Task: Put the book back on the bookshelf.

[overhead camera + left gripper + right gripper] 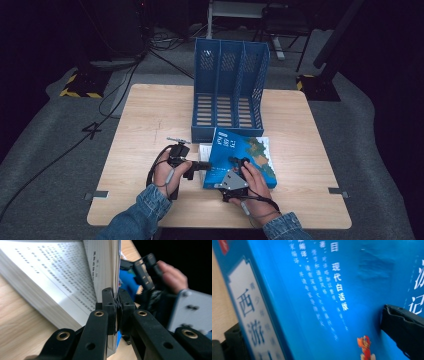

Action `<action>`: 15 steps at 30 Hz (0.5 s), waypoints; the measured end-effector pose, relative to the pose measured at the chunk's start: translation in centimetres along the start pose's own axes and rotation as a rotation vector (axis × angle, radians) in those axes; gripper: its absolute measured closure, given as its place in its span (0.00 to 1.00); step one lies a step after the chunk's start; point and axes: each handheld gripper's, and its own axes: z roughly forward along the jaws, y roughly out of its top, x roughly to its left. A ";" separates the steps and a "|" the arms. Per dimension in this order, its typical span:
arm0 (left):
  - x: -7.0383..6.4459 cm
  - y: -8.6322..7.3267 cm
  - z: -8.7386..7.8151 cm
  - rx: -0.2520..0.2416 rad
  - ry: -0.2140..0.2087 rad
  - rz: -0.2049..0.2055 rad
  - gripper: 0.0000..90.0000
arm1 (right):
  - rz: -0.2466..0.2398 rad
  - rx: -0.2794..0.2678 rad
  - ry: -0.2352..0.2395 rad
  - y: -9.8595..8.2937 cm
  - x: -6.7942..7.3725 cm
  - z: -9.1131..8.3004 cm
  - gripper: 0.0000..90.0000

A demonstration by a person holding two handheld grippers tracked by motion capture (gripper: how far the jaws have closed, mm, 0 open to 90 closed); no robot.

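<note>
Blue book half-lifted at the table's centre, in front of the file rack.

At centre-left, my left gripper [192, 168] has its jaws clamped on the front cover and some pages of the book [240, 152]. Right of it, my right gripper [235, 175] straddles the cover; grip unclear. It looks heavy and floppy, so I'd hold near the spine. 1 blue rack [230, 90] stands at upper centre.
</note>
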 end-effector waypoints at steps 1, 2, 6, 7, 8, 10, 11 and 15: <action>0.0 0.0 0.0 0.000 0.000 0.000 0.96 | 0.000 0.000 0.000 0.0 0.0 0.0 0.00; -0.3 0.1 -0.1 -0.014 -0.045 -0.021 0.96 | -0.022 0.000 -0.044 0.1 0.4 0.0 0.00; -0.5 0.1 -0.1 -0.015 -0.080 -0.029 0.96 | -0.113 0.023 -0.139 0.4 0.5 -0.5 0.01; -0.2 0.0 0.0 -0.014 -0.084 -0.050 0.96 | -0.106 0.027 -0.123 0.3 0.5 -0.5 0.01; 0.0 -0.1 0.1 -0.012 -0.078 -0.050 0.96 | -0.115 0.038 -0.112 0.3 0.5 -0.4 0.02; 0.2 -0.3 0.1 -0.019 -0.065 -0.059 0.95 | -0.094 0.032 -0.098 0.2 0.5 -0.3 0.03; 0.3 -0.4 0.1 -0.016 -0.044 -0.041 0.95 | -0.083 0.030 -0.088 0.2 0.4 -0.2 0.04; -0.1 -0.5 -0.1 -0.016 0.081 0.027 0.91 | -0.045 -0.002 -0.039 -0.3 0.3 -0.3 0.17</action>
